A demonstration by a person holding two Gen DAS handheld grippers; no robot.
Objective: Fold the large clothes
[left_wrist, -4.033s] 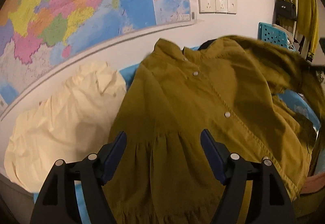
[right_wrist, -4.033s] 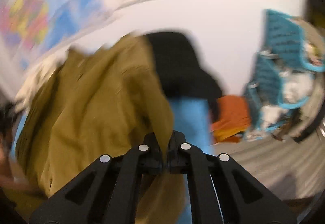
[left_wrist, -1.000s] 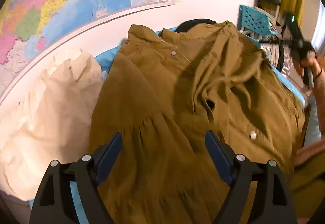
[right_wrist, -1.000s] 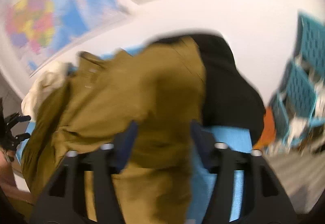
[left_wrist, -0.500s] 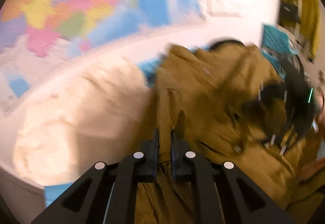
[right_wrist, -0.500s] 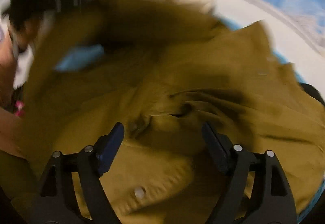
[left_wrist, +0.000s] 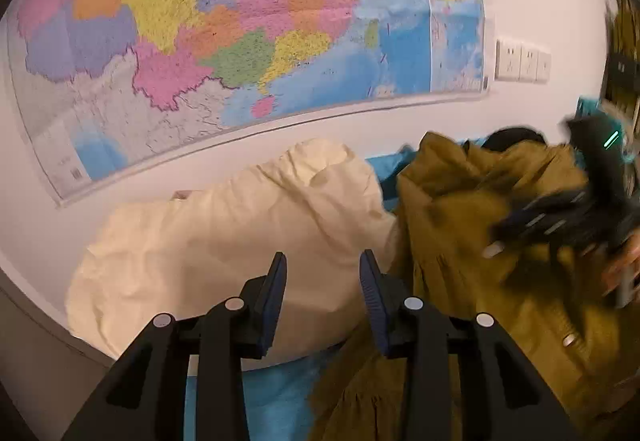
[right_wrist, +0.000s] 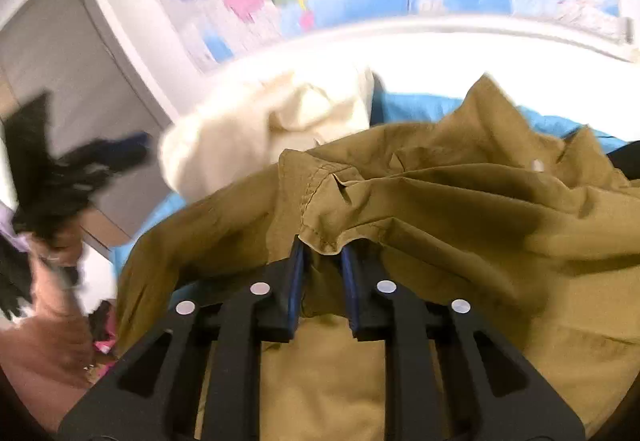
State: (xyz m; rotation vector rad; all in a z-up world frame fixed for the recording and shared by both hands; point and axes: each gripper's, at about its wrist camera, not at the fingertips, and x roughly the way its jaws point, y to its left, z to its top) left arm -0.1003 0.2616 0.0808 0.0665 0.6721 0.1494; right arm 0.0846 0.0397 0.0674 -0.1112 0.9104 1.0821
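A blue-covered surface point(left_wrist: 280, 397) stands against a white wall carrying a colourful map point(left_wrist: 240, 25). On it the olive jacket point(right_wrist: 460, 209) lies rumpled beside a cream garment point(left_wrist: 240, 241). The right tongs point(right_wrist: 323, 261) sit part-closed around a hemmed jacket edge (grip uncertain), while the left tongs point(left_wrist: 322, 281) hover released, holding nothing.

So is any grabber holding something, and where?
The right gripper is closing around the olive coat at a stitched hem corner, not fully shut. The left gripper holds nothing.
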